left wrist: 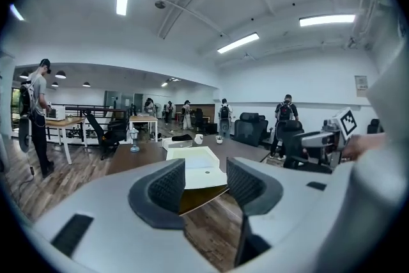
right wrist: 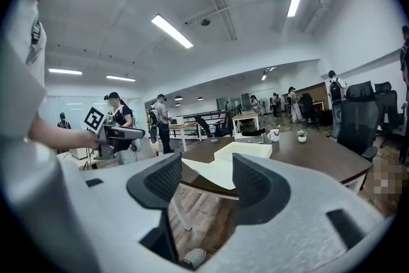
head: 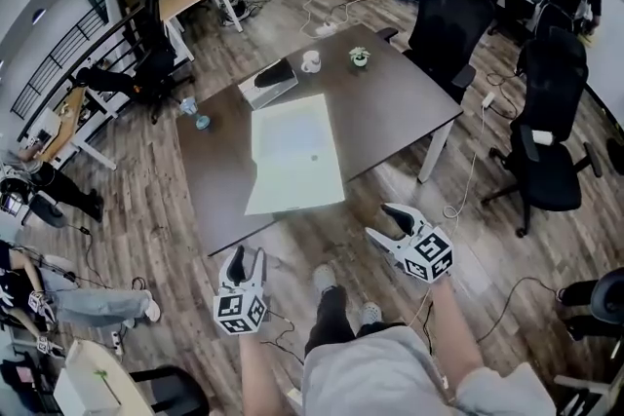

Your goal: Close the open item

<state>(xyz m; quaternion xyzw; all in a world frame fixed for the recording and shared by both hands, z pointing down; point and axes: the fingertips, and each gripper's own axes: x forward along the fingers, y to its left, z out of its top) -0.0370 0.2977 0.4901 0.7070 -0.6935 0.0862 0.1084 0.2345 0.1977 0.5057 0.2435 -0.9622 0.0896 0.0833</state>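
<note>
Standing back from the dark bench [head: 400, 112], the person holds the left hand-held gripper [head: 246, 254] low over the wood floor, well short of the bench's near edge. Its own view shows the left hand-held gripper [left wrist: 203, 179] with its jaws wide apart and nothing between them but a far-off sight of the bench.

Middle of the bench lies the task's thing, a shallow white box [head: 290, 136], with its lid [head: 297, 182] laid flat open toward the person and reaching the near edge. It looks like thin card or foam, so I judge it light, a little floppy and easy to crease. The best hold is probably the lid's free near edge, one gripper toward each corner, so it folds over the hinge without twisting. A hard pinch could dent it.

Behind the box stand a white mug [head: 311, 61] and a small potted plant [head: 360, 57], clear of the lid's swing.

To the right, the right hand-held gripper [head: 380, 219] hangs just off the bench's near edge, pointed at it. The right hand-held gripper [right wrist: 208, 179] is likewise spread wide and empty
</note>
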